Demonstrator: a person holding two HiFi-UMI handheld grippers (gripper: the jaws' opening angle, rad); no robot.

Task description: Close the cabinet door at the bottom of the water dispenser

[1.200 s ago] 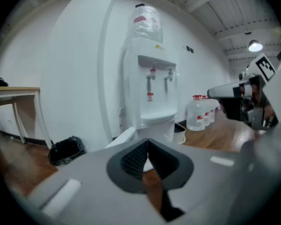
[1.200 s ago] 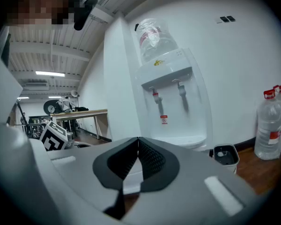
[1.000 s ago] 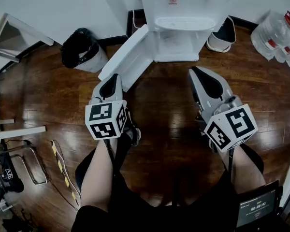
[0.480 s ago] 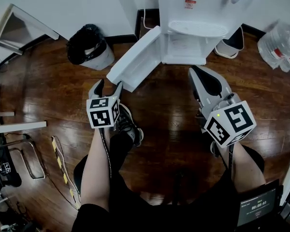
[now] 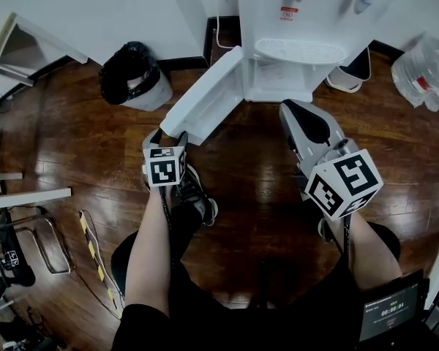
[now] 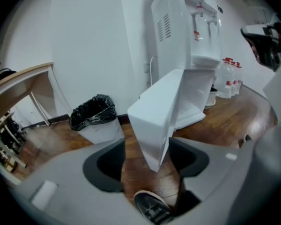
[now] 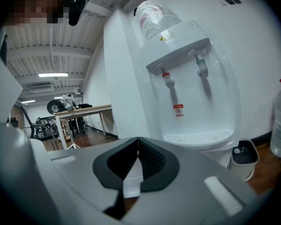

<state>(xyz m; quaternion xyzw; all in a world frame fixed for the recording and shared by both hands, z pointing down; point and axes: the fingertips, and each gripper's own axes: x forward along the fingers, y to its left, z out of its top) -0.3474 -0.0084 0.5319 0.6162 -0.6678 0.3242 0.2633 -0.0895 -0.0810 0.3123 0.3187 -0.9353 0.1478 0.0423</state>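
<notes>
**Door ajar, left jaws spread at its free edge**

White cabinet door (image 5: 205, 101) at the bottom of the white water dispenser (image 5: 296, 28) stands swung far open. It angles out from the base toward the left of the head view, above the dark glossy wooden floor (image 5: 256, 189), with its free end pointing at the person.

The left gripper (image 5: 165, 134) tilts down near that free end. Its jaws have just been opening and now stand wide apart. In the left gripper view the door's end and lower corner show in the gap between them, but no pad presses on it, and I cannot tell whether anything touches.

The right gripper (image 5: 294, 107) is held nearly level in front of the dispenser's base, well apart from the door. Its jaws are pressed together with nothing between them.

A bin lined with a black bag (image 5: 132, 75) stands by the wall left of the door. A dark shoe (image 5: 197, 196) rests on the floor below the left gripper.
</notes>
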